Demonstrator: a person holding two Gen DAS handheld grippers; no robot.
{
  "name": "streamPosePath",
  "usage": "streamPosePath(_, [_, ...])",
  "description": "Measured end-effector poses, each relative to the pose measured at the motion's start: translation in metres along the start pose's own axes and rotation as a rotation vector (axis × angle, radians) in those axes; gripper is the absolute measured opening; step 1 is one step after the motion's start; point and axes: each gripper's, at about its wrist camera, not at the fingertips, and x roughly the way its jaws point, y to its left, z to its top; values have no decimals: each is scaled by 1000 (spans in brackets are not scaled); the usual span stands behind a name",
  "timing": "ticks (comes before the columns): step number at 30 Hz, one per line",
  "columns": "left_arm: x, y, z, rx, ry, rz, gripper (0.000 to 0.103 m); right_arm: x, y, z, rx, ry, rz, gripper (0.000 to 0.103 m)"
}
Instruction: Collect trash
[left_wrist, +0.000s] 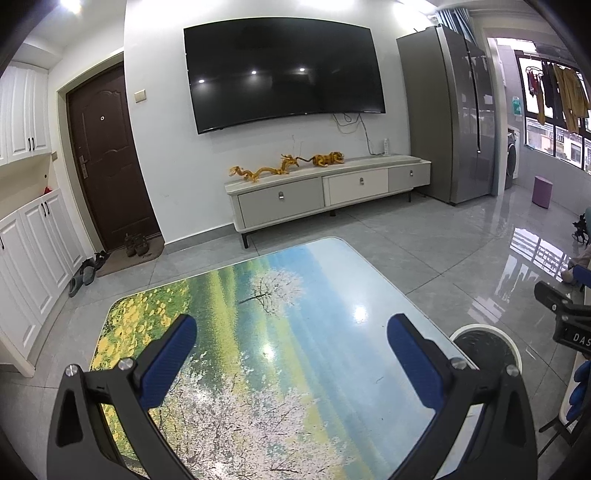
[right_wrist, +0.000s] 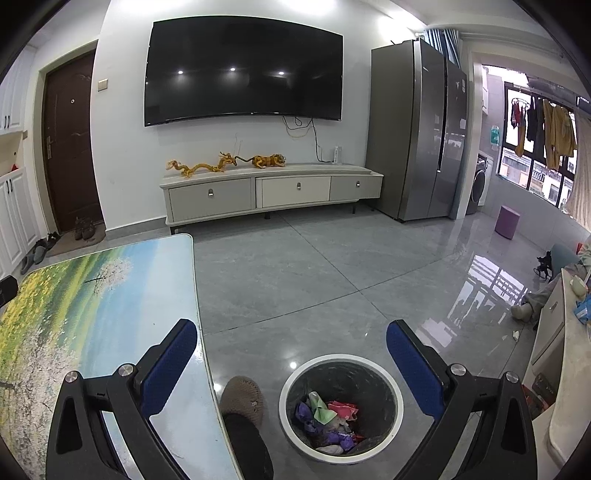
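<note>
A round trash bin (right_wrist: 340, 404) stood upright on the floor, mouth facing up, holding crumpled colourful trash (right_wrist: 327, 415), just beside the table (right_wrist: 110, 295). The right gripper (right_wrist: 291, 354) hovered above it, spread wide and empty. The left gripper (left_wrist: 291, 354), equally released, hung over the tabletop.

Two hand-held grippers with blue pads, left (left_wrist: 291, 350) and right (right_wrist: 291, 354), both spread apart. One glossy landscape-printed table (left_wrist: 258, 332) under the left one. One round white-rimmed trash bin (right_wrist: 341, 402) below the right one, holding several crumpled scraps (right_wrist: 327, 411). Ahead: one black wall television (right_wrist: 242, 68), one three-drawer cabinet (right_wrist: 273, 192), two golden figurines (right_wrist: 225, 162)
</note>
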Motion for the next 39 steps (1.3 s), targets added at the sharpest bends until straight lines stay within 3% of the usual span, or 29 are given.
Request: streamPosePath(39, [-26,18,1,-80,-37,30,103,-23,14,14,-38,-66,21,103])
